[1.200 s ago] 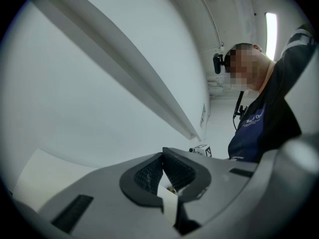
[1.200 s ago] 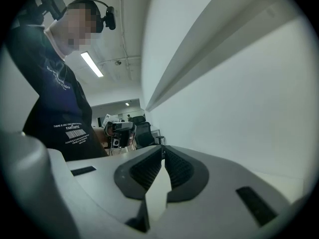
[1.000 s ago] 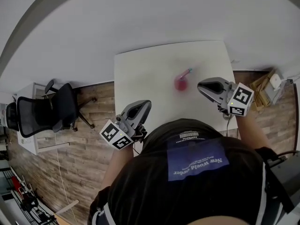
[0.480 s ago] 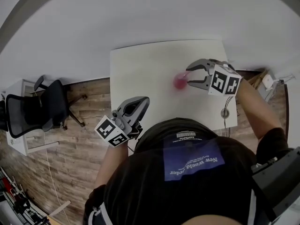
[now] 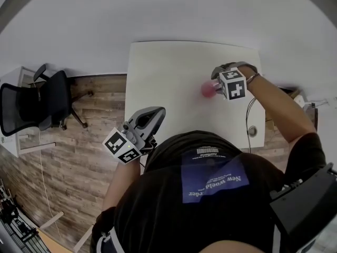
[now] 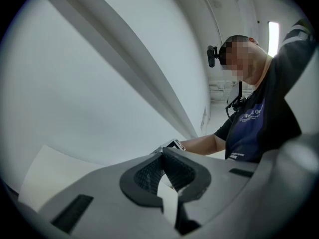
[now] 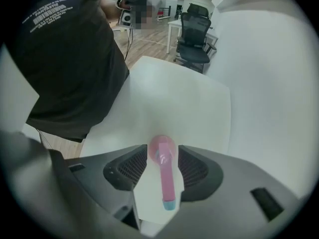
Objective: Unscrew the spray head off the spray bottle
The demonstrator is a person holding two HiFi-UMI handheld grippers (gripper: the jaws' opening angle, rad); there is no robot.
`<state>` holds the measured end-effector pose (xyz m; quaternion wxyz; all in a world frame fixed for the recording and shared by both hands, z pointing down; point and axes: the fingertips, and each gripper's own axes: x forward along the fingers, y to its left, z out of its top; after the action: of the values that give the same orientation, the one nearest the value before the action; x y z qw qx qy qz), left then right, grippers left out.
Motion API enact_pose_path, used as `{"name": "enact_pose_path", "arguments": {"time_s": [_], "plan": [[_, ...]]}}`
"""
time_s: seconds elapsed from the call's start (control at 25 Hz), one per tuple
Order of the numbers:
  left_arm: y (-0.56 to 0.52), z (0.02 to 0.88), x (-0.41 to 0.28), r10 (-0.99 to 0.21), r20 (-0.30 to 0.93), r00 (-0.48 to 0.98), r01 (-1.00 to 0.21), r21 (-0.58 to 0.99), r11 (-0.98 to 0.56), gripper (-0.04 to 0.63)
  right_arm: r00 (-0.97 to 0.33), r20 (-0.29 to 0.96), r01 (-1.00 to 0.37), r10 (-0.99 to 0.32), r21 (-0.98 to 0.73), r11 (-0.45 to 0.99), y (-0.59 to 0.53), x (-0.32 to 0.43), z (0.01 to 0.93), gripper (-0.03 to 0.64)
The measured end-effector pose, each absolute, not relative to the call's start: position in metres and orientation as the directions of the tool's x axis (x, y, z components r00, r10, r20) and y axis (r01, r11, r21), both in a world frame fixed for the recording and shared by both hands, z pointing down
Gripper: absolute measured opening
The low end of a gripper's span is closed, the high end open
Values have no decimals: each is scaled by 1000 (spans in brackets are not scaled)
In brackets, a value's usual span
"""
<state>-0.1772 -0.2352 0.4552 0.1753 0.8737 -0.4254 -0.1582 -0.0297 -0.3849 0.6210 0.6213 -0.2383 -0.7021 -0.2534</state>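
Hovering far right over the table (image 5: pixel 168 73) in head view, right gripper (image 5: pixel 220 78) tops the pink spray bottle (image 5: pixel 207 90). Left gripper view: left gripper (image 6: pixel 162 168) pressed together, empty. Right gripper view: jaws just opened astride the spray head (image 7: pixel 166 183), not touching; next, clamp and twist.

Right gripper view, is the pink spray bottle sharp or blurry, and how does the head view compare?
Right gripper view: the spray bottle is softly blurred, edges fisheye-bent, corners dark. Head view: it is only a small fuzzy pink blob on the white table.
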Motion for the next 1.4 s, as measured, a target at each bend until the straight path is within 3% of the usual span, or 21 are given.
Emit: {"name": "enact_pose_path", "arguments": {"time_s": [0.36,0.52,1.4], "plan": [[-234,462,-184,-818,-129,561,-696,461,-551,3,-66,998,663,24,26,748,-390,-27,644,183],[-236,463,-183,-819,-128,560,-696,463,-549,3,-72,997,667,23,31,744,-390,-29,647,140],[-232,460,-182,-810,-132,571,-688,462,-560,3,-68,997,650,33,19,759,-390,-28,654,129]]}}
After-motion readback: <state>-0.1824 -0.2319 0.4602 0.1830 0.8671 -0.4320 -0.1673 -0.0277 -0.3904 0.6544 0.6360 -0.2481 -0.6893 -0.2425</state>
